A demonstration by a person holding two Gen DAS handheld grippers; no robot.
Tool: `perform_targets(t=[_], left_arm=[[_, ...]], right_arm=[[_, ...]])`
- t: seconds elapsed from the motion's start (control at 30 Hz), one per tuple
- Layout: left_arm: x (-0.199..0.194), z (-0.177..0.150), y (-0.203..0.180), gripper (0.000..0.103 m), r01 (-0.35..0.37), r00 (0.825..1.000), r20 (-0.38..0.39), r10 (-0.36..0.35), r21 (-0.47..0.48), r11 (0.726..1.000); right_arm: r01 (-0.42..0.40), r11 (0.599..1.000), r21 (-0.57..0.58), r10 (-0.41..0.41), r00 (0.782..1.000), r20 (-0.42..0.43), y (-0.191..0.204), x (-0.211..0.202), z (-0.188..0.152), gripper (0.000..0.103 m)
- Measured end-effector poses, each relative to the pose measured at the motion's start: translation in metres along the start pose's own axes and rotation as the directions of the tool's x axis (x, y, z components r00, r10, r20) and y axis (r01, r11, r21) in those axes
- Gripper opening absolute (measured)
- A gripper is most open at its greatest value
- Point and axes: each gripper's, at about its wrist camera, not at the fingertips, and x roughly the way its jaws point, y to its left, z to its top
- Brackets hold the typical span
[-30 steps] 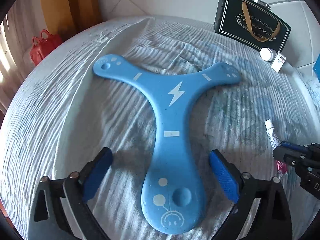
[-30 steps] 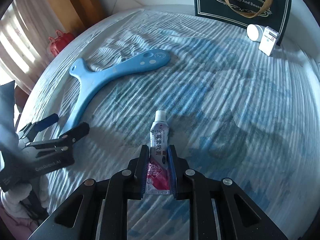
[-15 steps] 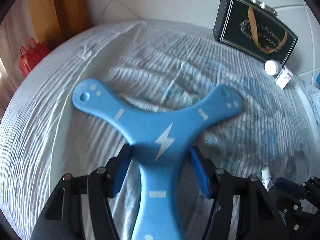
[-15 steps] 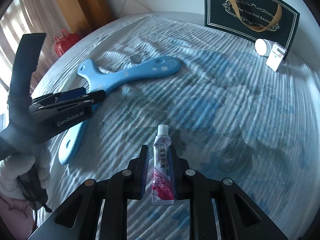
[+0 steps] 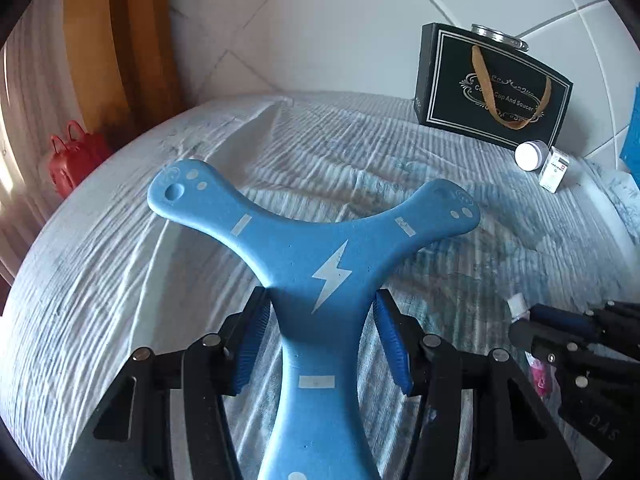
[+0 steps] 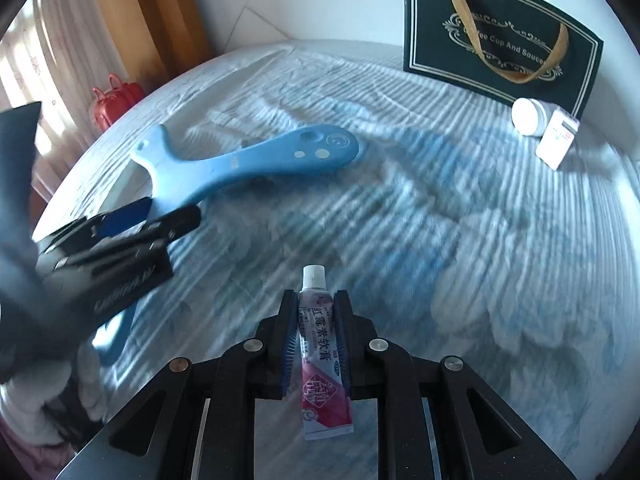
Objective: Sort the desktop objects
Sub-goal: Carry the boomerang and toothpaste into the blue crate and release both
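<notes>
- Foremost, a blue three-armed boomerang [image 5: 320, 256] with a white lightning bolt is catalogued; its near arm runs between the pads of the left gripper [image 5: 322, 340], whose jaws are closing and appear to press its edges.
- An ointment tube [image 6: 322, 344], white-capped, printed with red Chinese characters, is clamped in the right gripper [image 6: 318, 336].
- A dark gift bag [image 5: 492, 88] lettered "Cup And Saucer" is recorded at 1 o'clock, at the far edge against the wall.
- A white jar [image 5: 530, 155] and a small carton [image 5: 554, 168], print unreadable, touch just beside the bag.
- The striped bedcover [image 5: 120, 280] lies open from 9 to 11 o'clock; a red handbag [image 5: 70, 156] is noted beyond its left edge.
</notes>
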Motion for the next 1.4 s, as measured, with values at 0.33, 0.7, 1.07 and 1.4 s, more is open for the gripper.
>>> perform_targets(t=[0.33,0.7,1.07,1.4], left_arm=[[-0.071,0.021,0.002,0.052,0.009,0.995,0.103,-0.006,-0.033,0.999],[-0.141,0.043,-0.020,0.052,0.057,0.977,0.206,-0.058,0.014,0.998],[-0.229,0.095,-0.085,0.052,0.185,0.916,0.343,-0.211,0.106,0.977],[-0.319,0.132,-0.206,0.052,0.342,0.803,0.412,-0.431,0.275,0.899]], right_arm=[[0.022,1.000,-0.022,-0.019,0.991,0.134,0.017,-0.062,0.020,0.015],[0.051,0.999,-0.013,-0.046,0.957,0.285,0.016,-0.143,0.032,0.015],[0.173,0.982,0.080,-0.191,0.865,0.464,-0.011,-0.280,0.042,0.015],[0.315,0.907,0.278,-0.419,0.734,0.535,-0.077,-0.427,0.020,0.015]])
